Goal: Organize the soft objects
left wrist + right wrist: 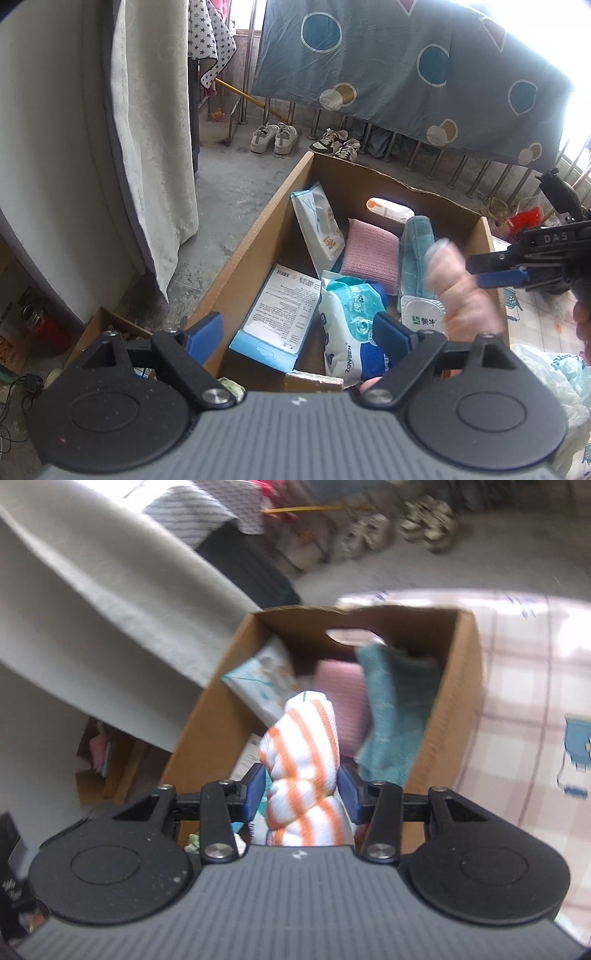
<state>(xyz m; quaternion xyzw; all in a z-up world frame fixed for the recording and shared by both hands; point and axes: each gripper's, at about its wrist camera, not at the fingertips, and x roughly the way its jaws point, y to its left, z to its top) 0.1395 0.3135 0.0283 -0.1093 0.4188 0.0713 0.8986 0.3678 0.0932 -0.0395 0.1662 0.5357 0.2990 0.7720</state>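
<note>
Your left gripper (299, 334) stands with its jaws spread wide and nothing between them, hanging over the near end of the cardboard box (236, 266). Your right gripper (302, 794) has its blue pads on either side of a rolled orange-and-white striped towel (303, 760); the pads sit against the cloth, though the view is blurred and you cannot tell how firmly they press. The roll stands up between the fingers, over the open box (458, 709).

From the left wrist view the right gripper (487, 267) shows at the right edge, over the box's right wall, with a smeared pale shape just below it that cannot be read clearly.

Box contents, left wrist view: a white wipes pack (317, 225) leaning on the left wall, a pink sponge (369, 251) in the middle, a folded teal cloth (417, 251) upright on the right, a flat blue-and-white packet (277, 317) on the floor of the box, and a ZONSEN pouch (347, 328) beside it.

A patterned sheet (406, 62) hangs behind the box, with shoes (275, 138) on the floor beneath.
</note>
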